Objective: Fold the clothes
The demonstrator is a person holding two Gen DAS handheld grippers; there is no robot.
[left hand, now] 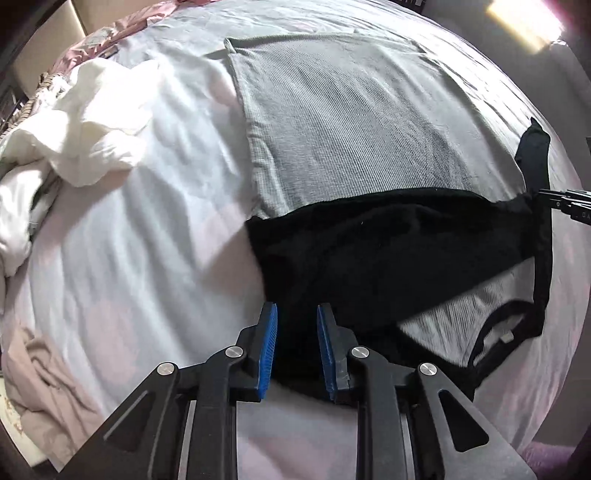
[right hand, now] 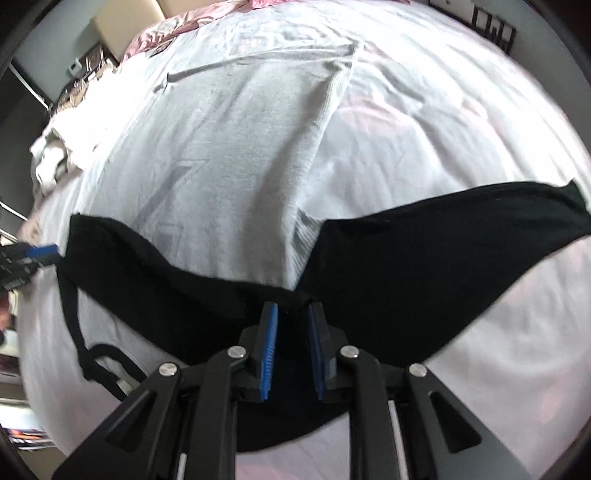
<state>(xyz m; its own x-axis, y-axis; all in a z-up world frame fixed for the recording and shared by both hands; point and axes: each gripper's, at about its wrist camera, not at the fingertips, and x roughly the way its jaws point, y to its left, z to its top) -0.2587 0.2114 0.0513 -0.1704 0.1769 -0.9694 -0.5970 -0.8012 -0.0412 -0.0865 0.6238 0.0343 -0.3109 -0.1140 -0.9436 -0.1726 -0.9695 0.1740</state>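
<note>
A grey ribbed shirt [left hand: 332, 122] with black sleeves lies flat on the white bed sheet [left hand: 129, 240], its black-trimmed neckline [left hand: 498, 332] toward me. The black sleeves [left hand: 369, 251] are laid across its upper part. My left gripper [left hand: 297, 308] points down over the left end of that black fabric, pads apart and not pressing on it. At the other end my right gripper [right hand: 292, 308] hovers over the black sleeve [right hand: 406, 266], also open, with dark cloth showing in the gap. The grey body [right hand: 236, 166] stretches away beyond it. The other gripper's fingers [left hand: 565, 203] show at the frame edge.
A crumpled pile of white clothes [left hand: 85, 140] lies at the left of the bed, and a beige cloth [left hand: 40, 373] lies at the near left corner. Pink bedding [left hand: 122, 29] lines the far edge. Dark furniture [right hand: 491, 22] stands past the bed.
</note>
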